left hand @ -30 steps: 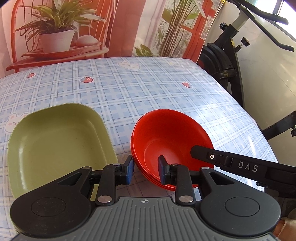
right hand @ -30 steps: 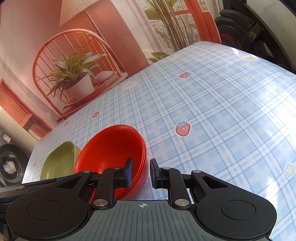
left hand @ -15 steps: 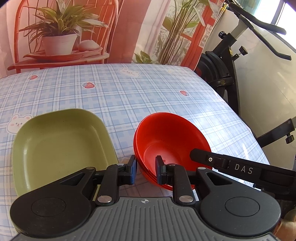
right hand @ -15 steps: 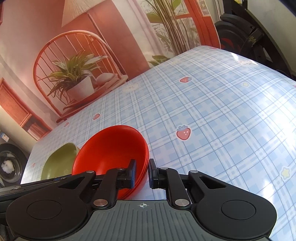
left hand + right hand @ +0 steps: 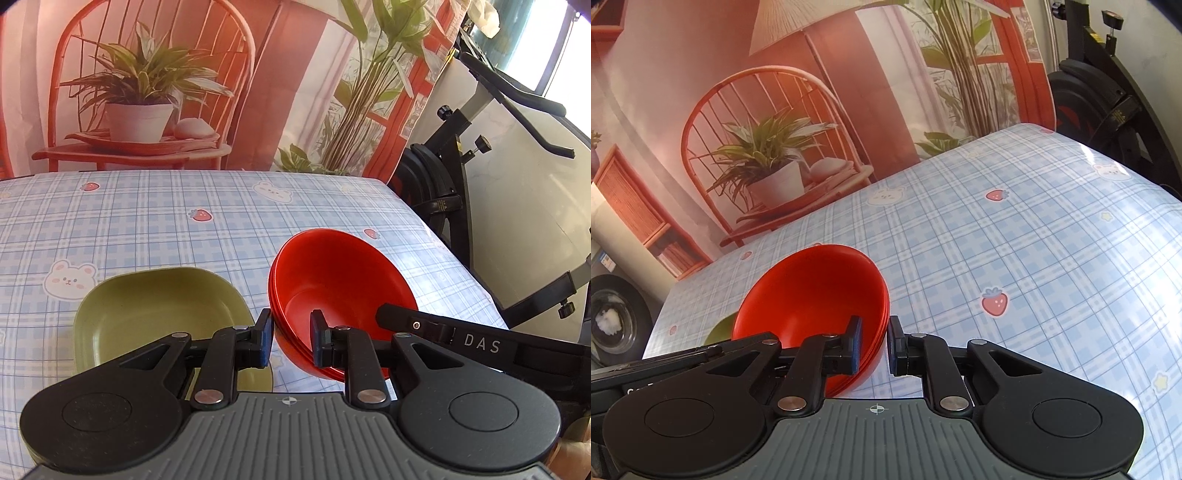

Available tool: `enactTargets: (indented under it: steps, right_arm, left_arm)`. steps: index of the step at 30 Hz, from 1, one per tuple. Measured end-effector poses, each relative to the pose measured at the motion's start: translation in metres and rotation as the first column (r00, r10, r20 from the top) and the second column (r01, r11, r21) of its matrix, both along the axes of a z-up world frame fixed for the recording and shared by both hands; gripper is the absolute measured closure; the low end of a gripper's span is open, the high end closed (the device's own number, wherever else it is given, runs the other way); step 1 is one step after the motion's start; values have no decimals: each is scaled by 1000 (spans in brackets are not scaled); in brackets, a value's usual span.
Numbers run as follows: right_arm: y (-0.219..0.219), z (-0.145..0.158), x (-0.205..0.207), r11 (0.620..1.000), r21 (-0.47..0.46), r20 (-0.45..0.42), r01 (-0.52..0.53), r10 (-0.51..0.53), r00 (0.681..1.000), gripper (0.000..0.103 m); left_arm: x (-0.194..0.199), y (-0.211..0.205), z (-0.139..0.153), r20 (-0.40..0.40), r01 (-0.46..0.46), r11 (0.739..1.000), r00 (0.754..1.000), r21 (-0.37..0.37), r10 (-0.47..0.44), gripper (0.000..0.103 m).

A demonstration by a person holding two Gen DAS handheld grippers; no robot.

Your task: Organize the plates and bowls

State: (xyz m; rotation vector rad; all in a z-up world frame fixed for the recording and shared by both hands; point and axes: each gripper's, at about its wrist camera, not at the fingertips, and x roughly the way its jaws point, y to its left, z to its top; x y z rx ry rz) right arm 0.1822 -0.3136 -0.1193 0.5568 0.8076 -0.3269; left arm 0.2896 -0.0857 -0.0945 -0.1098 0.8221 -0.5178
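A stack of red bowls (image 5: 332,280) is held above the checked tablecloth (image 5: 147,221). My left gripper (image 5: 291,341) is shut on the stack's near left rim, one finger inside and one outside. My right gripper (image 5: 873,345) is shut on the right rim of the same red bowls (image 5: 812,295). A green square plate (image 5: 155,310) lies flat on the table just left of the bowls; a sliver of the green plate (image 5: 718,332) shows behind them in the right wrist view.
An exercise bike (image 5: 480,177) stands past the table's right edge. A printed backdrop with a chair and plant (image 5: 140,107) hangs behind the far edge. The tablecloth (image 5: 1034,258) stretches bare to the right of the bowls.
Both grippers have closed on the rim of the red bowl stack and lifted it. Both cameras have tilted up, showing more of the backdrop.
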Motion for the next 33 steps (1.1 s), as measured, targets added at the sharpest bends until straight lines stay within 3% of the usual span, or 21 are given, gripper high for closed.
enactTargets:
  steps: [13, 33]
  right_arm:
    - [53, 10, 54, 992, -13, 0, -123, 123, 992, 90]
    - [98, -16, 74, 978, -18, -101, -210, 207, 973, 90]
  left_arm:
    - [6, 66, 19, 18, -90, 996, 996, -23, 91, 81]
    - [1, 105, -14, -74, -132, 991, 989, -10, 131, 81]
